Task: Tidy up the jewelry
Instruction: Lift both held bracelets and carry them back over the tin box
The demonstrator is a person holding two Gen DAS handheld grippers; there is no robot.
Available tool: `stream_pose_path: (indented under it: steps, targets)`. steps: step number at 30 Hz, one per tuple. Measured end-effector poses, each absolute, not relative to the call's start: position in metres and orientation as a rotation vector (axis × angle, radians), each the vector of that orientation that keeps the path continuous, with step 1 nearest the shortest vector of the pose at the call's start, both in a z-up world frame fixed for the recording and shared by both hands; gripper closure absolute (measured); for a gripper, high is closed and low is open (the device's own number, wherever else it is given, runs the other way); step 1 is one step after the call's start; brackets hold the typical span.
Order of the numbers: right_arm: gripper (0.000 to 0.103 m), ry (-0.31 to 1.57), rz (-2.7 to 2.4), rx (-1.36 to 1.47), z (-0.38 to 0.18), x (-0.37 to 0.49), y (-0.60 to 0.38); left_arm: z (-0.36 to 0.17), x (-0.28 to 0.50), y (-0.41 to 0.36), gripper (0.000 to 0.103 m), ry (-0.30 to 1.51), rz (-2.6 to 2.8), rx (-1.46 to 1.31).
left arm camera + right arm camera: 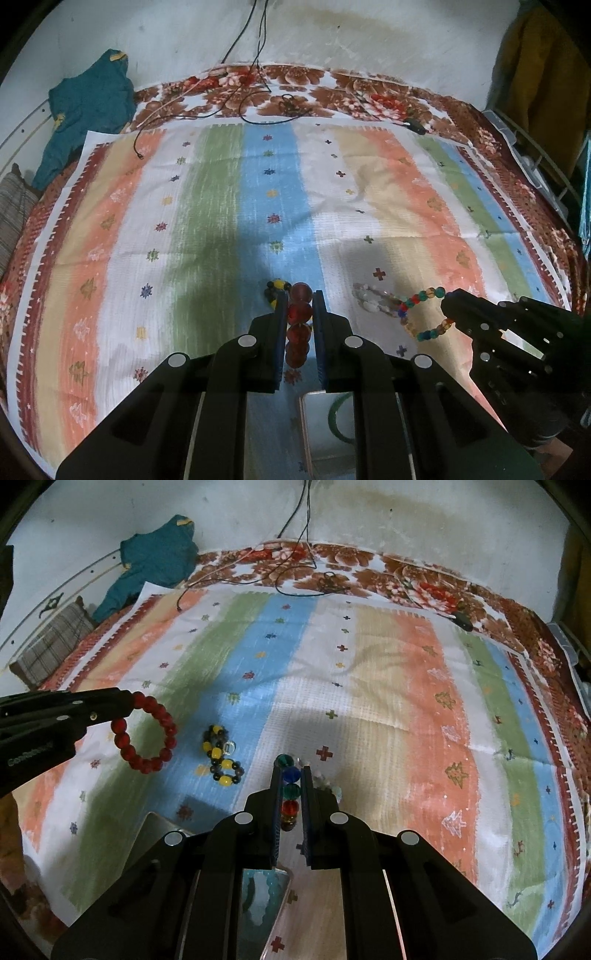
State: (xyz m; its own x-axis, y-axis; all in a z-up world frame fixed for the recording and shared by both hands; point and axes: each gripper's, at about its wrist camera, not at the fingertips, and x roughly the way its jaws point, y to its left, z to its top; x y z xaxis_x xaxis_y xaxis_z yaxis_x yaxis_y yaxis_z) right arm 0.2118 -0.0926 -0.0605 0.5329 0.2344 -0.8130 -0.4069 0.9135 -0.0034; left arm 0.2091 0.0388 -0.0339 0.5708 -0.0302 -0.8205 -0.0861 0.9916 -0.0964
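In the left wrist view my left gripper (pixel 300 297) is shut on a red bead bracelet (pixel 298 325), lifted off the striped cloth (pixel 221 221). The right wrist view shows that same red bracelet (pixel 147 734) hanging from the left gripper (pixel 127 703). My right gripper (pixel 291 771) is shut on a multicolour bead bracelet (pixel 290 788). From the left it appears as a loop (pixel 424 314) at the right gripper's tip (pixel 448 308). A yellow-and-black bracelet (pixel 221 757) and a clear bead bracelet (pixel 369 299) lie on the cloth.
A shallow tray (pixel 314 435) holding a green bangle (pixel 334 417) sits below the grippers at the cloth's near edge. Black cables (pixel 221 110) cross the floral sheet at the back. A teal garment (pixel 88 107) and a checked pillow (pixel 55 646) lie at the far left.
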Motion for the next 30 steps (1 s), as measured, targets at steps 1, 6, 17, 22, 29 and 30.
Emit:
stream_pose_path:
  steps: [1,6,17,22,29,30]
  targets:
    - [0.093,0.933,0.386,-0.201,-0.06,0.21,-0.093,-0.032,0.206,0.038,0.09,0.96,0.03,-0.131]
    - [0.093,0.925,0.387,-0.197,-0.056,0.201,-0.096,-0.027,0.195,0.033,0.09,0.95,0.02,-0.13]
    - [0.093,0.891,0.415,-0.184,-0.042,0.175,-0.098,-0.016,0.17,0.023,0.09,0.922,-0.016,-0.132]
    - [0.093,0.882,0.423,-0.19,-0.039,0.164,-0.096,-0.008,0.157,0.018,0.09,0.902,-0.032,-0.139]
    - [0.093,0.883,0.431,-0.185,-0.038,0.15,-0.098,-0.005,0.139,0.013,0.09,0.891,-0.044,-0.142]
    - [0.093,0.885,0.432,-0.185,-0.038,0.148,-0.099,-0.005,0.137,0.012,0.09,0.89,-0.045,-0.144]
